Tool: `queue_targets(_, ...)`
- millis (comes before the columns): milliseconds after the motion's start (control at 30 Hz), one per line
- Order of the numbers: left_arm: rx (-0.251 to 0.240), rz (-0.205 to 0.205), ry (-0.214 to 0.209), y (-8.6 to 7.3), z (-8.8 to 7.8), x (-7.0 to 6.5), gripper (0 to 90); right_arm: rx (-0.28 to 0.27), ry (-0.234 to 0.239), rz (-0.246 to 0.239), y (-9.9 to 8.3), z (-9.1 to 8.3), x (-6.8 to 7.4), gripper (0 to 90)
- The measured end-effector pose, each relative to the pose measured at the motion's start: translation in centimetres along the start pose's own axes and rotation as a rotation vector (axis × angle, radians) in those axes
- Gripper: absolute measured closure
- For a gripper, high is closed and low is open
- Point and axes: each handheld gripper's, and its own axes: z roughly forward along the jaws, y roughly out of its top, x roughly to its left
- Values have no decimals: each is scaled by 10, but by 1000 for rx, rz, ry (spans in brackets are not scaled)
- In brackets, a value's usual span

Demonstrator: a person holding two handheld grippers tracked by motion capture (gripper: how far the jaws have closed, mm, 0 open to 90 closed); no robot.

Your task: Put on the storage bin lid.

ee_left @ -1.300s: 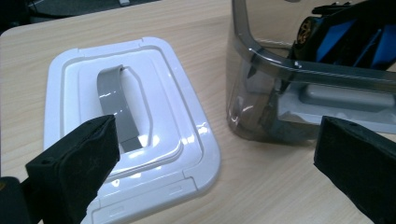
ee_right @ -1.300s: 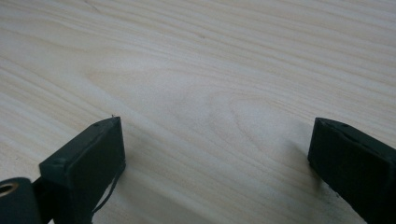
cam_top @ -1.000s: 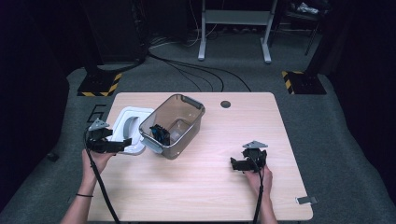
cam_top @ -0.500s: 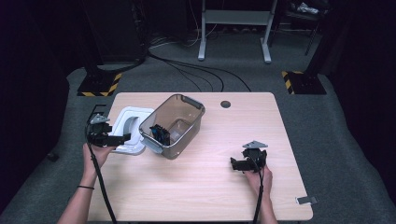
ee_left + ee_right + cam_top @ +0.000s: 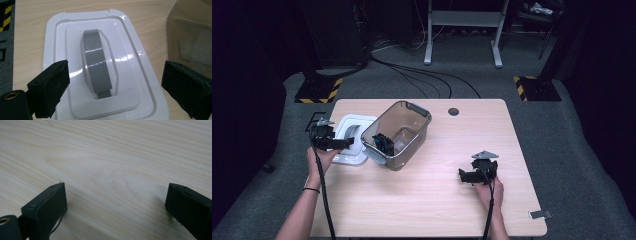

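Note:
A white bin lid (image 5: 358,126) with a grey handle (image 5: 96,62) lies flat at the table's left side. My left gripper (image 5: 346,143) hovers low over the lid (image 5: 130,62), and the handle runs between its wide-apart jaws. The jaws have just been closing a little, but neither pad touches the handle. To the lid's right stands a smoky clear bin (image 5: 404,125), tilted, with a black object (image 5: 383,144) inside. My right gripper (image 5: 464,176) rests open near the table's right front, with bare wood between its jaws (image 5: 117,195).
The bin's wall (image 5: 192,37) stands close to the right of my left gripper (image 5: 116,72). The wooden table (image 5: 422,200) has a round cable hole (image 5: 453,111) at its far edge. Cables and stand legs lie on the floor beyond.
My left gripper has moved away from the person and lower, over the white lid, with its jaws slightly narrower. The right gripper has kept still.

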Motion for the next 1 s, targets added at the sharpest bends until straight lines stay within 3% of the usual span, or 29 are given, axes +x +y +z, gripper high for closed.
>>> queue_targets(300,28,2,15,-1,26,1,211,1,-1,2,0,0,0,31)
queue_targets(400,20,-59,-15,2,30,7,240,0,0,0,0,0,0,31)
queue_targets(467,9,-63,5,3,32,8,279,1,-1,2,0,0,0,31)
queue_targets(533,28,-34,21,4,34,8,333,0,0,0,0,0,0,31)
queue_targets(700,38,-40,53,3,40,6,406,1,-1,2,0,0,0,31)
queue_targets(800,62,-50,73,1,43,7,520,1,-1,2,0,0,0,32)
queue_targets(833,62,-50,73,1,43,7,572,1,-1,2,0,0,0,32)
queue_targets(1000,48,-70,62,-1,41,12,650,1,-1,2,0,0,0,32)
